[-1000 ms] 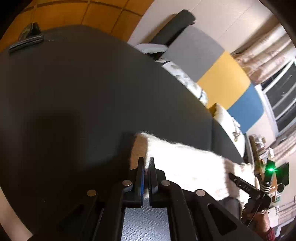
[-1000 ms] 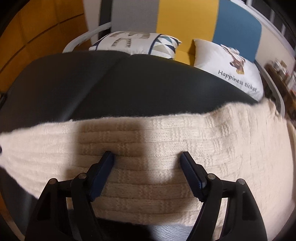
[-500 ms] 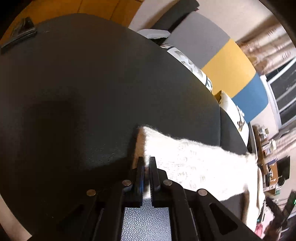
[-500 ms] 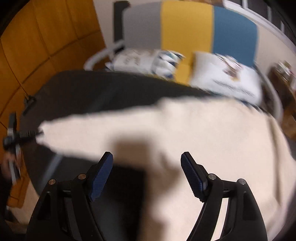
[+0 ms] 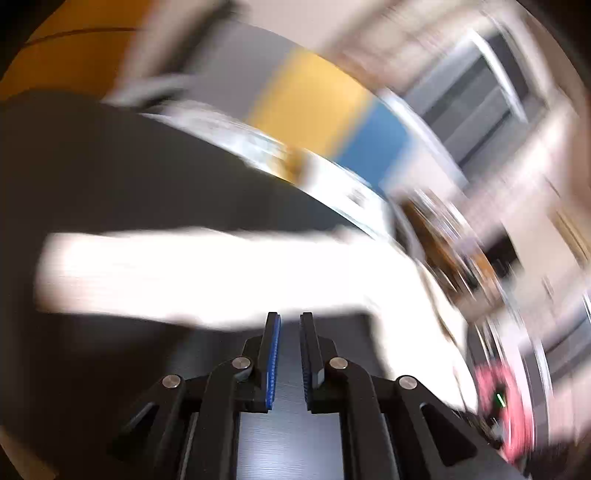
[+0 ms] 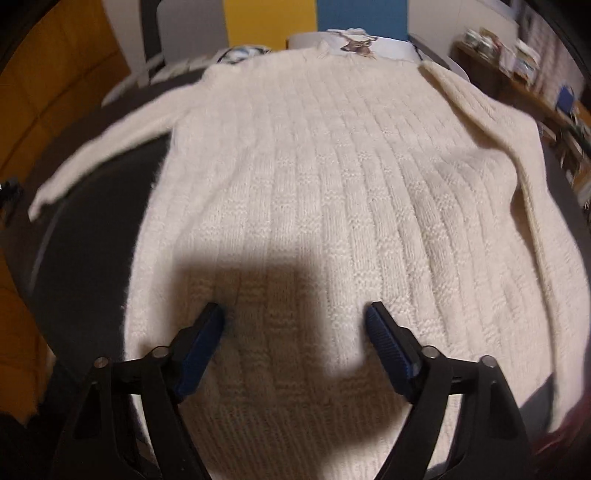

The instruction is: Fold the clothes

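A second ago my left gripper (image 5: pixel 289 321) was pinched on the cuff of the cream ribbed knit sweater (image 6: pixel 332 192); now its jaws are parting, a narrow gap shows between the blue pads with nothing in it, and the sleeve (image 5: pixel 177 273) lies just beyond the fingertips on the dark grey bed cover (image 5: pixel 129 173), though this view is badly smeared. My right gripper (image 6: pixel 295 325) has gone from hovering over the sleeve to hanging above the sweater's lower body, jaws spread wide and widening, gripping nothing, its shadow on the knit. The sweater lies flat on the cover, one sleeve stretched out left, the other folded along the right edge. Beyond its collar sit a white deer-print pillow (image 6: pixel 354 42) and the grey, yellow and blue panelled headboard (image 6: pixel 269 18); a cluttered wooden shelf (image 6: pixel 535 70) stands at right
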Tool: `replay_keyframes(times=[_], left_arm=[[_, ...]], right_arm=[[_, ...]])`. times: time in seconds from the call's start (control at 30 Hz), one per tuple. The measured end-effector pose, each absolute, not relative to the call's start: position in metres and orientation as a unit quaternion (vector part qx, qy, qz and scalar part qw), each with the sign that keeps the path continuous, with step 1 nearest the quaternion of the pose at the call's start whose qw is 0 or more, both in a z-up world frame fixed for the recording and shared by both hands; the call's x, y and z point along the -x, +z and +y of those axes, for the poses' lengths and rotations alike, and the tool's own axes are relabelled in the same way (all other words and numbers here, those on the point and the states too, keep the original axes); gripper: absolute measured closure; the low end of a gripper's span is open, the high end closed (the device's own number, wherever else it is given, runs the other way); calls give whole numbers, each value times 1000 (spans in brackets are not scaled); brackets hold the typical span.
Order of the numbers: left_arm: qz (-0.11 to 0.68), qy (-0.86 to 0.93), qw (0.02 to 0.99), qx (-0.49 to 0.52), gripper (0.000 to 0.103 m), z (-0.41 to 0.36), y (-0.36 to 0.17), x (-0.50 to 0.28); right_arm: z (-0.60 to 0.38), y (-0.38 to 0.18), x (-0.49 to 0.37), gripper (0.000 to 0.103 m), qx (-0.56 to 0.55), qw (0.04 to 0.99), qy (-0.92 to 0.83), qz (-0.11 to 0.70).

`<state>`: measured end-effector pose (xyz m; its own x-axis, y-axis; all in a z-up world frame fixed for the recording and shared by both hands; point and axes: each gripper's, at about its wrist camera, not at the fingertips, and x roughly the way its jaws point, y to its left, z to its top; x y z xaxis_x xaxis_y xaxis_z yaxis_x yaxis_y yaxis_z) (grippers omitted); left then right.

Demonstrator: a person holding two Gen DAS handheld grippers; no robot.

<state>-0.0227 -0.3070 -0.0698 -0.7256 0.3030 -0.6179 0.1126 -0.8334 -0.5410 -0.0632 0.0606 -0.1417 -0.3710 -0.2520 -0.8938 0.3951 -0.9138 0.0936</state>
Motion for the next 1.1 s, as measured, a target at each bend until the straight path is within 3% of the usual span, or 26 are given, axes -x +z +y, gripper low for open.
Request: replay_keyframes(times=[0.13, 0.23, 0.4, 0.5, 0.73, 0.97, 1.1], left_arm=[[-218, 867, 145, 425, 95, -201, -71, 90], [-208, 841, 182, 465, 95, -150, -91, 93], [-148, 819, 137, 538, 95, -118, -130, 94], [-151, 821, 138, 532, 96, -121, -138, 86], [-191, 814, 185, 517, 93, -146, -120, 95], [-200, 838, 106, 497, 92, -188, -107, 156], [-158, 828, 66, 533, 94, -191, -136, 169]], right_arm=[[61, -134, 65, 15, -536, 217, -812, 77], [86, -114, 66, 16, -519, 215, -824, 73], [137, -119, 71, 16, -525, 157, -832, 87], [152, -142, 66, 16, -545, 143, -822, 83], [160, -137, 57, 16, -550, 158, -817, 68], [118, -95, 88, 16, -492, 194, -844, 85], [84, -133, 125, 16, -533, 179, -816, 133]])
